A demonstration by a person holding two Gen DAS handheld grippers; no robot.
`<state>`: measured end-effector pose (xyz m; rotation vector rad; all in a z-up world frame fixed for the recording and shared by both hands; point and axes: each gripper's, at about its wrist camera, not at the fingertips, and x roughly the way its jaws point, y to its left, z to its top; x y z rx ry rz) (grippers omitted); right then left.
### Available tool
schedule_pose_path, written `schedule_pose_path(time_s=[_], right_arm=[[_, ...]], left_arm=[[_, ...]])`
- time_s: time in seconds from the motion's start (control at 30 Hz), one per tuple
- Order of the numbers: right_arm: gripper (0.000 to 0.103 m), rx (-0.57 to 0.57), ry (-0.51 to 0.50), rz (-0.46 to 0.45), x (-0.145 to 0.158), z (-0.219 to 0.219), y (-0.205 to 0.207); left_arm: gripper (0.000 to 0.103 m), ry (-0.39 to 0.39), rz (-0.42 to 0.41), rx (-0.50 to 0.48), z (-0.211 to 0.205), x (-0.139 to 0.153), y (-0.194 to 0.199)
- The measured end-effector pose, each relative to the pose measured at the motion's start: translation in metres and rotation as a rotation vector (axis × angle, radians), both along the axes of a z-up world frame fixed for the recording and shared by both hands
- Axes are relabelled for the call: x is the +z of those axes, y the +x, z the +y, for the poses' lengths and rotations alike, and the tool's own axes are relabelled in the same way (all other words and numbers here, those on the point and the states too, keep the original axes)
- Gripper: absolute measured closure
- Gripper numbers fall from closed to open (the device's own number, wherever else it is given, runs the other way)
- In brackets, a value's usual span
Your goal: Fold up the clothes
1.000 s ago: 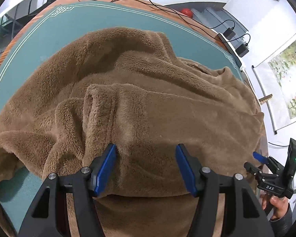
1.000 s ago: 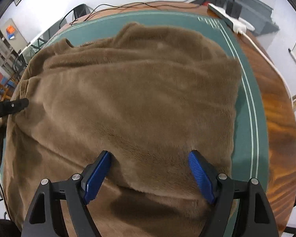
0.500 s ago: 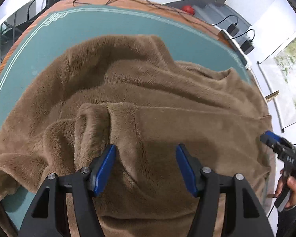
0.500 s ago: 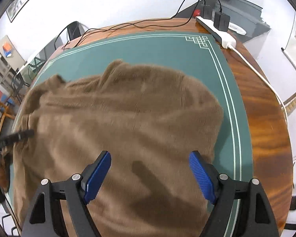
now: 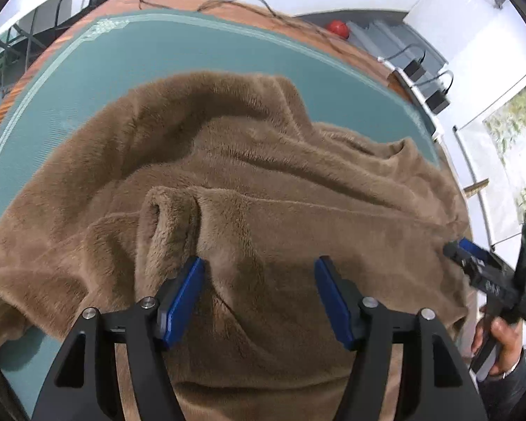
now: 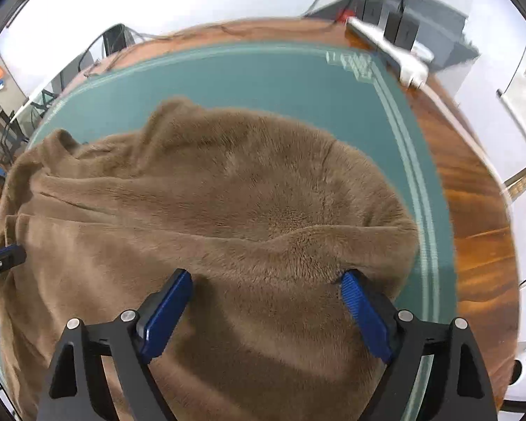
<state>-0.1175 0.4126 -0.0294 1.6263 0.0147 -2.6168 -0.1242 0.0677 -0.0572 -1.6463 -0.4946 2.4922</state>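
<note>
A brown fleece garment (image 5: pixel 263 189) lies spread and rumpled over a green mat (image 5: pixel 129 66) on a round wooden table (image 6: pixel 473 210). Both tongs hang above it, pointing steeply down.

The left gripper (image 5: pixel 259 294) stands with its blue pads apart, the fleece below and between them but not pinched; the pads do not press on the cloth. Just ahead of its left pad a thick rolled fold (image 5: pixel 168 217), like a cuff or sleeve end, stands up from the fabric. A long seam runs from that fold away to the right, toward the other tool.

The right gripper (image 6: pixel 266 312) has its jaws wide, and they have just been opening further. The fleece lies between them, with a raised ridge of cloth (image 6: pixel 315 235) just ahead of the fingertips; the tip of the right pad touches the fleece edge, yet nothing is clamped. To its right the garment ends in a rounded edge, with bare mat and then wood beyond.

In the left wrist view the right gripper shows at the far right edge of the garment, held in a person's hand (image 5: pixel 501 343). Far ahead of both tongs, at the table's rim, lie a power strip (image 6: pixel 389 52) and black cables (image 5: pixel 249 3).
</note>
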Motion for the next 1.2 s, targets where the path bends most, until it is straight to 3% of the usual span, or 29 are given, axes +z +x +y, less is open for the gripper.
schedule_pose_path(time_s=[0.13,0.3,0.43,0.57,0.8,0.9,1.03,1.2], right_arm=[[0.013,0.080,-0.023,0.020,0.016,-0.024,0.036],[0.013,0.164,0.019,-0.037,-0.006,-0.052,0.063],[0.013,0.150,0.027,-0.083,-0.029,-0.049,0.068],[0.011,0.160,0.016,-0.080,-0.032,-0.047,0.069],[0.011,0.139,-0.018,-0.023,-0.004,-0.046,0.096],[0.011,0.186,-0.039,-0.007,0.000,-0.059,0.117],[0.011,0.276,0.001,-0.025,-0.009,-0.082,0.145],[0.011,0.313,0.002,-0.068,-0.023,-0.080,0.174]], left_arm=[[0.032,-0.007,0.002,0.001,-0.003,0.002,0.005],[0.032,-0.023,-0.010,0.009,-0.002,-0.008,0.006],[0.032,-0.054,0.000,0.003,0.003,-0.012,0.006],[0.032,-0.049,0.000,0.024,0.002,-0.005,0.014],[0.031,0.039,0.039,0.119,-0.016,0.021,0.058],[0.031,0.060,0.054,0.143,-0.019,0.030,0.078],[0.031,0.052,0.043,0.098,-0.009,0.029,0.106],[0.031,0.008,-0.020,0.029,0.011,0.008,0.137]])
